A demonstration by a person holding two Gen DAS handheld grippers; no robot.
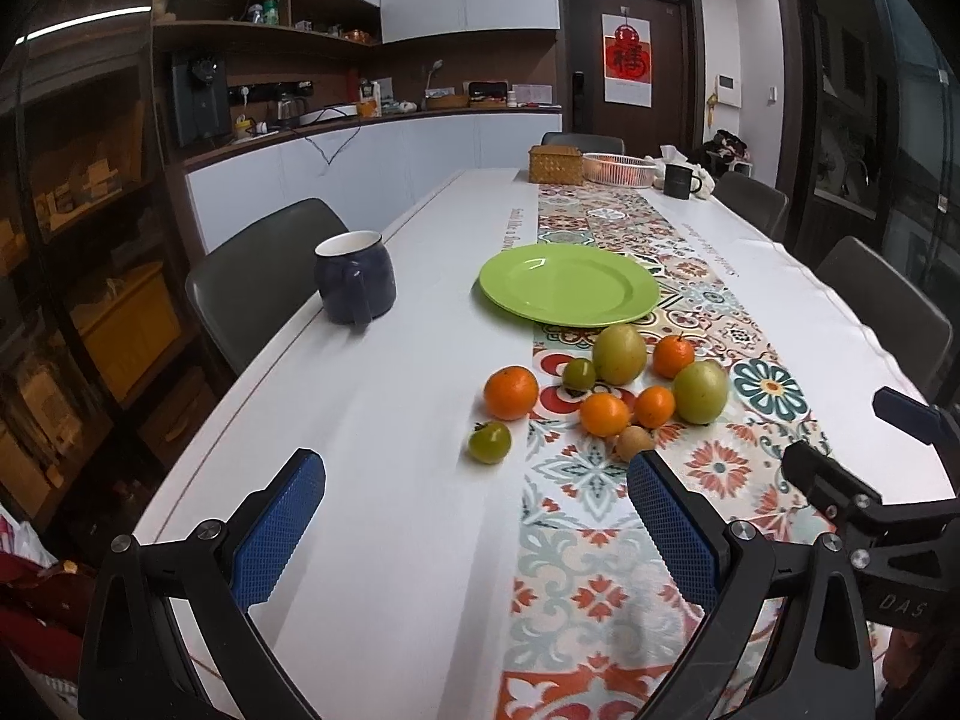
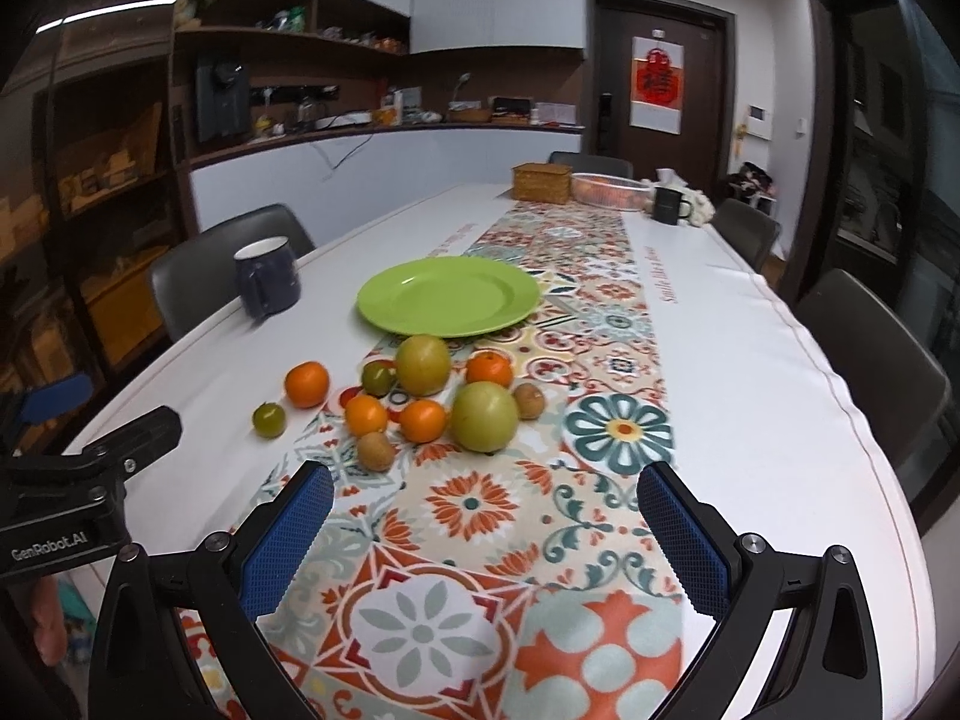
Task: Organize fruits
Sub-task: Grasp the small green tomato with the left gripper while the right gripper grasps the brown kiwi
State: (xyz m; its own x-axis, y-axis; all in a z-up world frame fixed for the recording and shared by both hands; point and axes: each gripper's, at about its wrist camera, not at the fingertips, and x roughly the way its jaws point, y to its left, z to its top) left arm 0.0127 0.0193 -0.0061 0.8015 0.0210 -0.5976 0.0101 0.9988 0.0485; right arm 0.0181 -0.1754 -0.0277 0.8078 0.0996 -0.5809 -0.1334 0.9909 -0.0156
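so the loose heap of fruit lies on the patterned floral table runner, just on the near side of the round lime-green plate, and none of it is on the plate yet. two large yellow-green round fruits sit in the middle of the heap, with small orange mandarins between and around them. a small brown kiwi-like fruit lies nearest the grippers, and a second brown one lies on the right of the bigger green fruit. one mandarin and a small dark-green tomato-like fruit lie off the runner on the bare white tablecloth, apart from the rest on the left.

both tools hang above the near end of the table, short of the fruit. the left gripper has its blue-padded jaws spread wide with nothing between them, and the right gripper is likewise spread and empty.

by my reading, the work is at its very start: the approach to a first piece. the next move likely calls for lowering one gripper over a near piece, perhaps the brown one or the stray green one, closing gently so it doesn't roll or bruise, then carrying it to the plate.

beyond stand a dark blue mug with white inside, grey chairs, and at the far end a woven box.
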